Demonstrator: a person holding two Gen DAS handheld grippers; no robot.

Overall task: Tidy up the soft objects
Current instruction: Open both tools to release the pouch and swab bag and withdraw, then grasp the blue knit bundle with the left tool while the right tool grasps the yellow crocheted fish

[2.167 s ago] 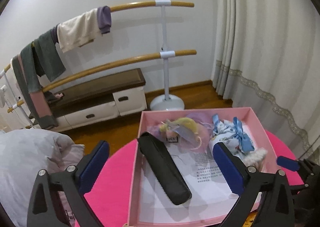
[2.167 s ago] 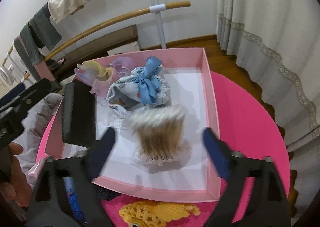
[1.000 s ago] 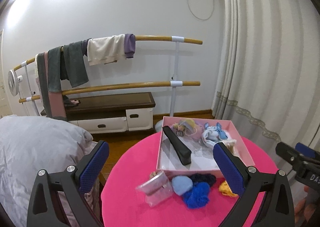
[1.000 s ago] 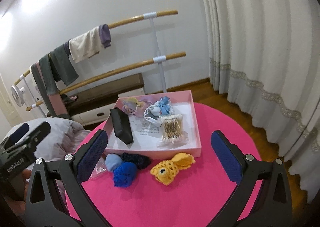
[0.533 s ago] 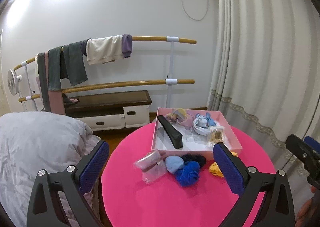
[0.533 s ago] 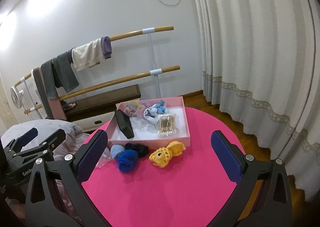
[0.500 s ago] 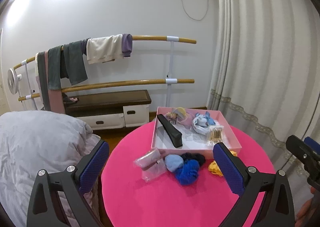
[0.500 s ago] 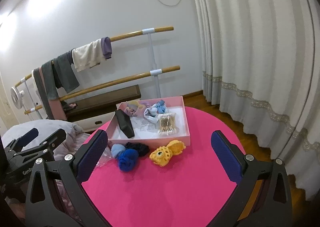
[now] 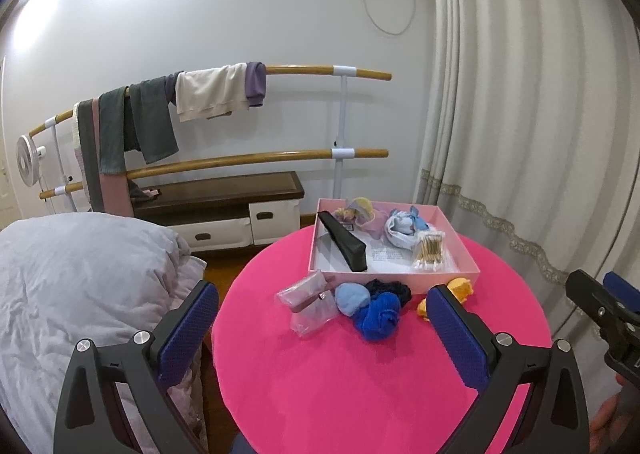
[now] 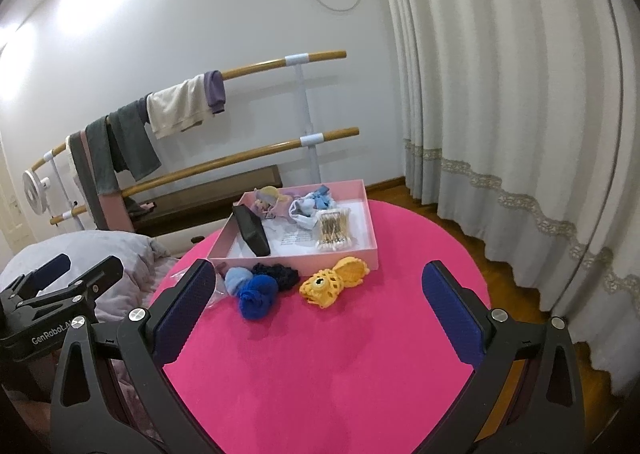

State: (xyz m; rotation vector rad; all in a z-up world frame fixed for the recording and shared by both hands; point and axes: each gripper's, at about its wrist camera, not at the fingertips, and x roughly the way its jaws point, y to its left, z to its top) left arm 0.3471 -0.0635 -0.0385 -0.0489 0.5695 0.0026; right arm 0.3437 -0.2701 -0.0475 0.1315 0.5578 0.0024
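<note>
A pink box (image 9: pixel 400 278) (image 10: pixel 336 254) sits at the far side of a round pink table (image 9: pixel 360 382) (image 10: pixel 320 354). Inside it lie a black case (image 9: pixel 344 241) (image 10: pixel 251 231), a doll (image 9: pixel 356 210), a blue-and-white fabric piece (image 9: pixel 402 226) and a cotton swab pack (image 9: pixel 431 252) (image 10: pixel 334 230). In front of the box lie a light blue ball (image 9: pixel 352 297), a royal blue knit (image 9: pixel 378 320) (image 10: pixel 257 296), a dark knit (image 9: pixel 390 288) (image 10: pixel 278 274), a yellow crochet toy (image 10: pixel 332 282) and a clear pouch (image 9: pixel 308 300). My left gripper (image 9: pixel 322 334) and right gripper (image 10: pixel 316 306) hang open, well short of these things, holding nothing.
A grey duvet (image 9: pixel 80 274) lies left of the table. Behind it stand a two-bar rail (image 9: pixel 240 158) draped with clothes and a low bench with drawers (image 9: pixel 224 210). White curtains (image 9: pixel 520 134) hang on the right. A small fan (image 9: pixel 26 166) stands at far left.
Both grippers have pulled far back and up from the box over the last two seconds. The whole table now shows. Over the last half second the views barely shift.
</note>
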